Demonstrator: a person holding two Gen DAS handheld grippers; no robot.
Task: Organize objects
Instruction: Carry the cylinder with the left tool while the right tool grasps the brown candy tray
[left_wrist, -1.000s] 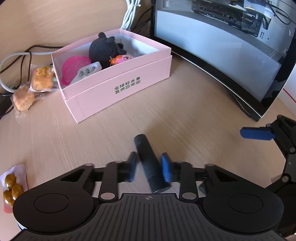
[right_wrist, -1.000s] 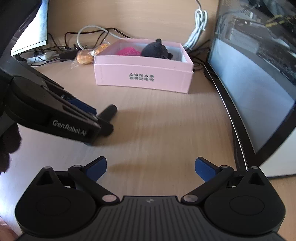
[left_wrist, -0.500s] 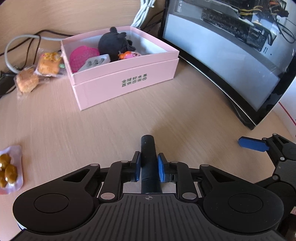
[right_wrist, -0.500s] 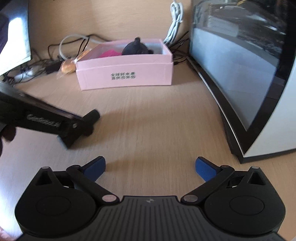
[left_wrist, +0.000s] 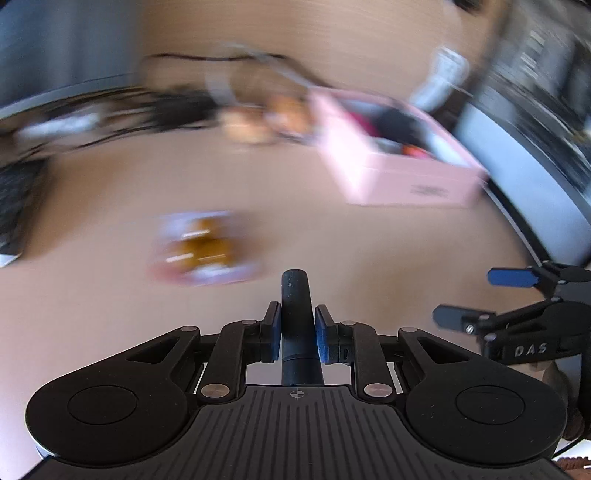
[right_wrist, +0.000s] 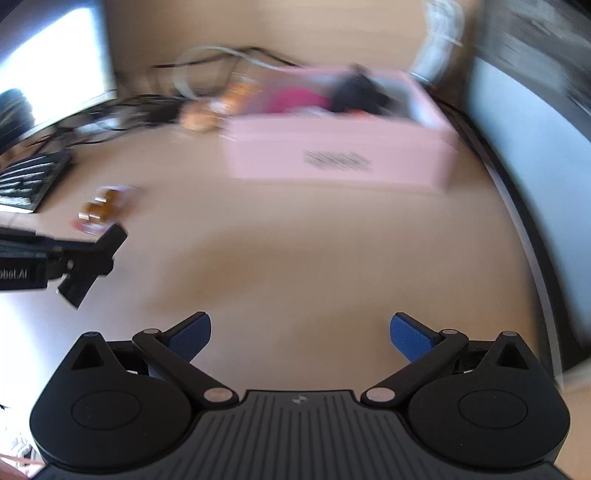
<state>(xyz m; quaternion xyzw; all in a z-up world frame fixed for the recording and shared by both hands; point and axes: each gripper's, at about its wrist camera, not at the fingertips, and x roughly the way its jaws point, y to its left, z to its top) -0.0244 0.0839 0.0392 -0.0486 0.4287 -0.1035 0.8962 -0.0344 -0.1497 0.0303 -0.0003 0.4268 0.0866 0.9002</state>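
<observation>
My left hand-held gripper (left_wrist: 295, 328) is clamped on the black cylinder (left_wrist: 295, 295), held above the surface (right_wrist: 314, 258). My right hand-held gripper (right_wrist: 300, 332) stands wide with nothing between its pads. Bare wood lies ahead up to the pink box (right_wrist: 340, 155); the monitor (right_wrist: 535, 155) edges the right side, and a snack packet (left_wrist: 203, 247) sits left.

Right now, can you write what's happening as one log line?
left gripper: shut on black cylinder | right gripper: open, empty | pink box: on desk, holding toys | view: blurred
</observation>
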